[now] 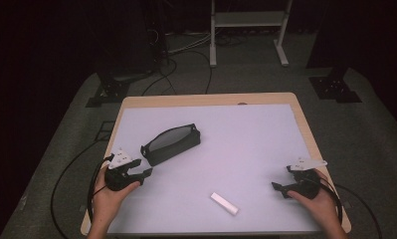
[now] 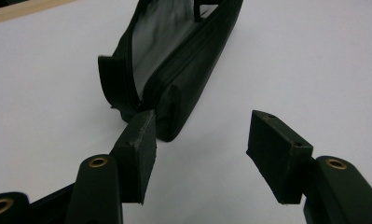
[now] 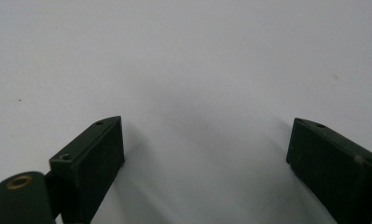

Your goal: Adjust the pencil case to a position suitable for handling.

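**Ana:** Over on the left, the left gripper (image 1: 147,173) sits low on the mat (image 1: 246,144), jaws spread, nothing between them. The pouch (image 1: 172,143) lies just beyond, toward the back left, tilted across the mat.

**Ben:** From the left gripper view, the pouch (image 2: 174,70) end is right at one jaw tip, close to touching. I'd call this the approach, grip not yet made.

**Ana:** Agreed. Next move looks like a short push forward, then closing on that near end or the zip edge.

**Ben:** Centre front, a small white block (image 1: 224,203) lies flat, well apart from both.

**Ana:** Far right, the right gripper (image 1: 281,187) rests near the edge, jaws wide, empty, bare mat ahead.

**Ben:** Any writing?

**Ana:** None I can read on pouch or block.
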Action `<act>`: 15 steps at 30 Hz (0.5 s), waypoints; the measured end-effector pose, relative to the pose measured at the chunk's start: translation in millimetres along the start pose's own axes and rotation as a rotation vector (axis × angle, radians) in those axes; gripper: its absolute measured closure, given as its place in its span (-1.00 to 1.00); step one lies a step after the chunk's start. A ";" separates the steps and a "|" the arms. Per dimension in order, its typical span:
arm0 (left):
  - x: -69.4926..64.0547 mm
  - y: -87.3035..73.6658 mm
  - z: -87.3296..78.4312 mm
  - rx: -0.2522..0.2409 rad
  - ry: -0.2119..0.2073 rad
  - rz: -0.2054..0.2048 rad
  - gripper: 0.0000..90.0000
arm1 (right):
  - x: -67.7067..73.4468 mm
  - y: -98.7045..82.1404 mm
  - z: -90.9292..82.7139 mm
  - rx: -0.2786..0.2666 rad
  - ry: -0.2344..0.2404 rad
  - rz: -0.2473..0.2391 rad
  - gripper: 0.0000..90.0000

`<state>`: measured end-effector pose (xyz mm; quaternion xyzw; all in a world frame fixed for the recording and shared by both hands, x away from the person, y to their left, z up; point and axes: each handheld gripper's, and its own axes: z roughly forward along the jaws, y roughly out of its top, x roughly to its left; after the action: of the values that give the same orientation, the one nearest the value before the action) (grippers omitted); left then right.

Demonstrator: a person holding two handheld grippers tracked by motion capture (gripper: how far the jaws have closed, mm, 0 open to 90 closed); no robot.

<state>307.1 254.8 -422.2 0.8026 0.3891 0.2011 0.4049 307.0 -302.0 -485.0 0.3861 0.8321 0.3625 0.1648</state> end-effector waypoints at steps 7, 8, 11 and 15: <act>2.6 9.6 0.5 0.001 -0.001 0.011 -0.05 | 0.0 0.0 0.0 0.000 0.000 0.000 -0.78; 3.9 12.1 1.4 0.000 0.000 0.012 -0.05 | -0.1 0.0 0.0 0.000 0.001 0.001 -0.78; 6.2 15.6 3.3 -0.004 0.002 0.015 -0.04 | -0.1 0.0 0.0 0.000 0.001 0.001 -0.78; 9.5 20.7 4.7 -0.006 0.004 0.018 -0.03 | -0.1 0.0 0.0 0.000 0.001 0.001 -0.78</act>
<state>325.5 252.3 -408.3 0.8045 0.3821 0.2072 0.4047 307.1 -302.0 -485.0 0.3866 0.8319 0.3626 0.1642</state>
